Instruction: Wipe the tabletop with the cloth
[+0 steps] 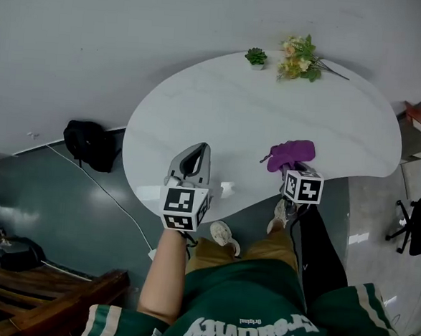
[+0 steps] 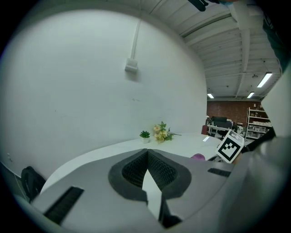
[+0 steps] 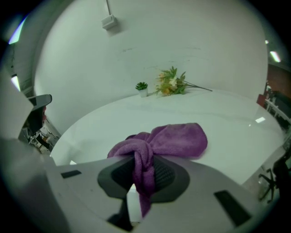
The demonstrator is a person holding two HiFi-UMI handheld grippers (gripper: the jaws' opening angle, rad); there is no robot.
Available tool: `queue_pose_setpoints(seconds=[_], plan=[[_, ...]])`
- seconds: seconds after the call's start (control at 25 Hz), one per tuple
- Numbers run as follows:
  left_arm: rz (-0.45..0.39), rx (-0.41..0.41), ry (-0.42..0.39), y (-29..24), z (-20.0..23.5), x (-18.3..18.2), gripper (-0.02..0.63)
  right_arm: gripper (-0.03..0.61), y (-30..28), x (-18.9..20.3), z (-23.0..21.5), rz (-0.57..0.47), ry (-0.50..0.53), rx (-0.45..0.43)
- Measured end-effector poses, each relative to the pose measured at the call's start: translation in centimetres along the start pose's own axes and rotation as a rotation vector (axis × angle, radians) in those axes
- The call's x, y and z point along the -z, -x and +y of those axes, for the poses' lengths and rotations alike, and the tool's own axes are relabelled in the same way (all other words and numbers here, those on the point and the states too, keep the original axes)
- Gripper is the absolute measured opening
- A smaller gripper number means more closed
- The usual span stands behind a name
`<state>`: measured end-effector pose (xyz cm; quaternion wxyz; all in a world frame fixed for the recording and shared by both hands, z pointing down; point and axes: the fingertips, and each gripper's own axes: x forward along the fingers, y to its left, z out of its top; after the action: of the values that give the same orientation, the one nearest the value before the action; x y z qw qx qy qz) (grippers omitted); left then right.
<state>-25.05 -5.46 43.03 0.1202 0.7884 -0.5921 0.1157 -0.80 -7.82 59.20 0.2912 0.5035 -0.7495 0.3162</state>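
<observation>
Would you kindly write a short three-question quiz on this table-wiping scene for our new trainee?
1. What do the right tongs grip? A) the purple cloth B) a sponge C) nothing
2. True or false: the left tongs are shut and empty.
3. Fill in: at the white table's far edge, beside the flowers, stands a small potted ____.
Key: 1 A; 2 true; 3 plant.
</observation>
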Motion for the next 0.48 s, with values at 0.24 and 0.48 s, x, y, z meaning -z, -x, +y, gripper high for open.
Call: queue_pose_setpoints(seconds=[0.24, 0.48], plan=[[0.004, -0.093, 0.044, 4.6, 5.1, 1.3, 0.000, 0.071, -1.2, 0.8, 7.5, 0.017, 0.033, -0.053], [0.028, -0.207, 0.074, 8.9, 9.8, 3.5, 0.000, 0.071, -2.6, 1.7, 15.5, 0.058, 0.109, -0.154]])
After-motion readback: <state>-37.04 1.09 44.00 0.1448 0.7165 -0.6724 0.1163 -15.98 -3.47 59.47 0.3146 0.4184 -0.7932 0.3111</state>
